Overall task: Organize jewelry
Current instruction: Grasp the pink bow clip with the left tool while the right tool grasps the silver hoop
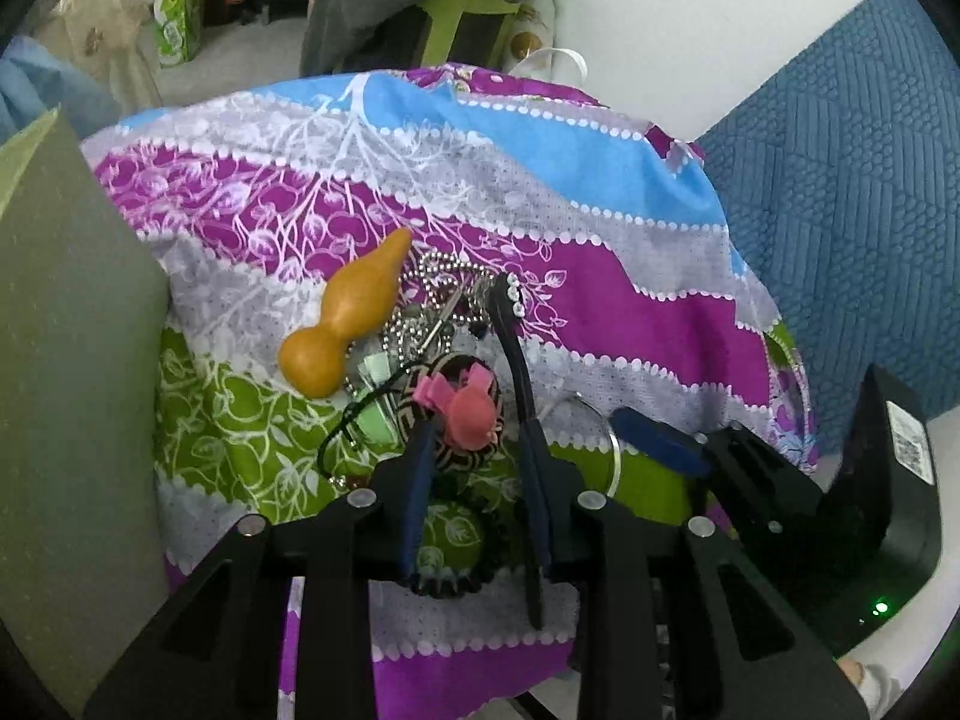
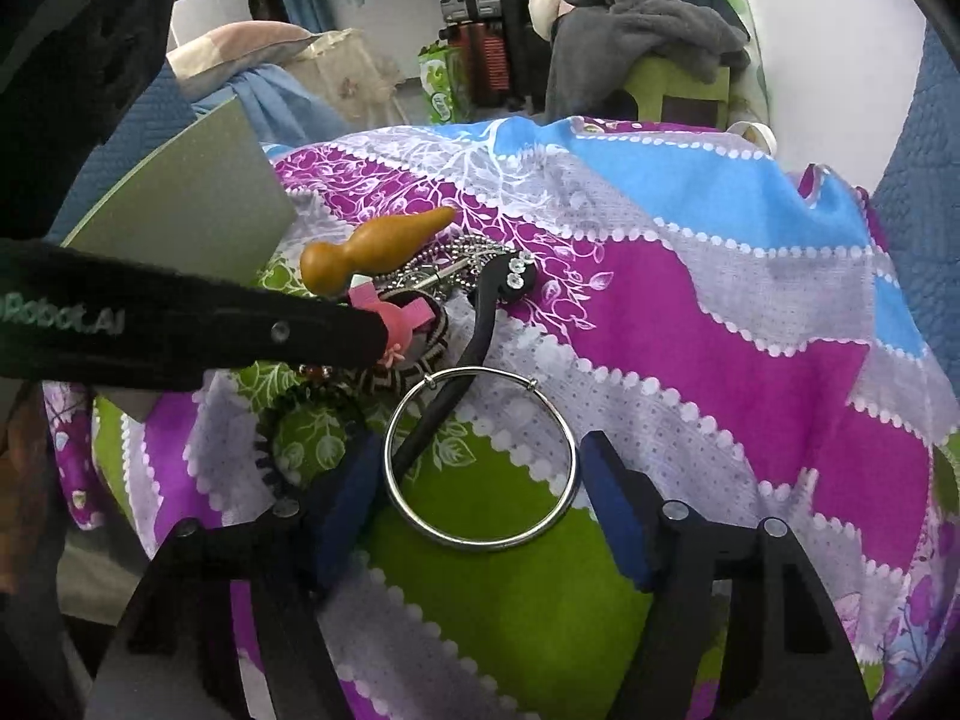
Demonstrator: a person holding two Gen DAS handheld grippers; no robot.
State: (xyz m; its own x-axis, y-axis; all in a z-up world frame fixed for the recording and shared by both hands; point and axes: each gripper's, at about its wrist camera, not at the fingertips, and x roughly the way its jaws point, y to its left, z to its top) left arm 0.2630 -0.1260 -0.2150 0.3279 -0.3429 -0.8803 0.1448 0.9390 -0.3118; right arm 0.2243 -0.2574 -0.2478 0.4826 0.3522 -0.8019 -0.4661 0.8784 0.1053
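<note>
A jewelry pile lies on a patterned cloth (image 1: 600,276): an orange gourd (image 1: 345,315), silver bead chains (image 1: 444,288), a pink clip (image 1: 465,402) on a black-and-cream patterned band (image 1: 447,453), a black hair stick with rhinestones (image 1: 516,336), and a black toothed ring (image 1: 447,585). My left gripper (image 1: 477,450) is open, its fingers on either side of the pink clip. In the right wrist view a silver hoop (image 2: 480,456) lies flat between the fingers of my open right gripper (image 2: 480,468). The hair stick (image 2: 480,324) runs under the hoop.
A grey-green board (image 1: 66,360) stands at the left of the cloth, also in the right wrist view (image 2: 192,210). A blue quilted surface (image 1: 840,180) lies to the right. A chair with grey clothes (image 2: 648,30) stands behind. The cloth's right half (image 2: 750,330) holds no objects.
</note>
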